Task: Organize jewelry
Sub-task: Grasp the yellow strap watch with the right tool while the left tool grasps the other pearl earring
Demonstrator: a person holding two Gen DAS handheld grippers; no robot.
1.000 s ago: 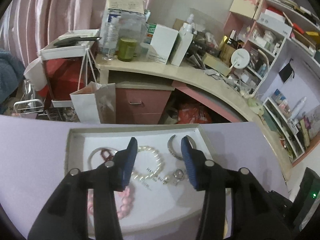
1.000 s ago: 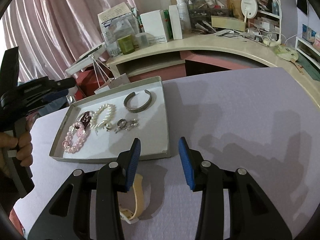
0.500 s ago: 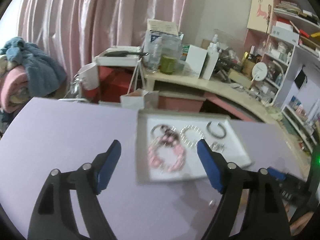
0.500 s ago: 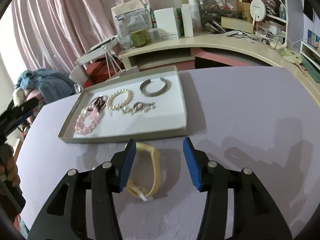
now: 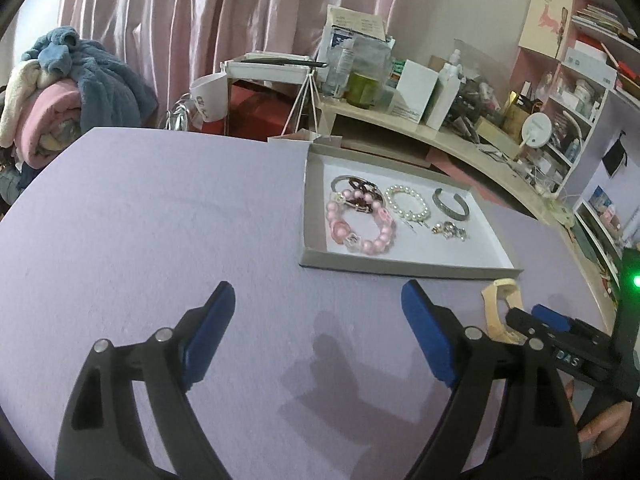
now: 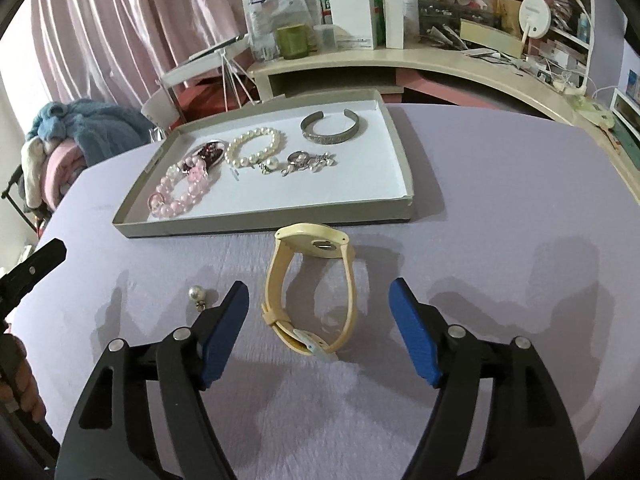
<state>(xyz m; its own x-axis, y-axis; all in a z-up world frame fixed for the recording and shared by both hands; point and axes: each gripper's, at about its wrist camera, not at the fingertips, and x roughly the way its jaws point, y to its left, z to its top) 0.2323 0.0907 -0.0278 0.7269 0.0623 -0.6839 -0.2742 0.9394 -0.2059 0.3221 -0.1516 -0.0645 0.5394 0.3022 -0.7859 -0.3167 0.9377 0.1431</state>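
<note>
A grey tray [image 6: 264, 227] with a white floor lies on the purple table and holds a pink bead bracelet [image 6: 180, 194], a pearl bracelet [image 6: 252, 146], a silver cuff [image 6: 332, 130] and small earrings [image 6: 308, 162]. The tray [image 5: 400, 270] also shows in the left wrist view. A cream watch [image 6: 312, 292] stands on the table in front of the tray, between my open right gripper's [image 6: 320, 312] fingers, untouched. A loose pearl earring [image 6: 197, 294] lies left of it. My left gripper [image 5: 318, 316] is open and empty over bare table, left of the tray.
A curved desk [image 6: 440, 60] crowded with boxes and bottles runs behind the table. Folded blankets [image 5: 60, 88] are piled at the left. Shelves [image 5: 580, 60] stand at the right. The right gripper's body [image 5: 568, 344] shows at the left view's right edge.
My left gripper pulled back from over the tray and out to the left, opening wider. My right gripper backed off and opened wider, so the watch now stands between its fingers.
</note>
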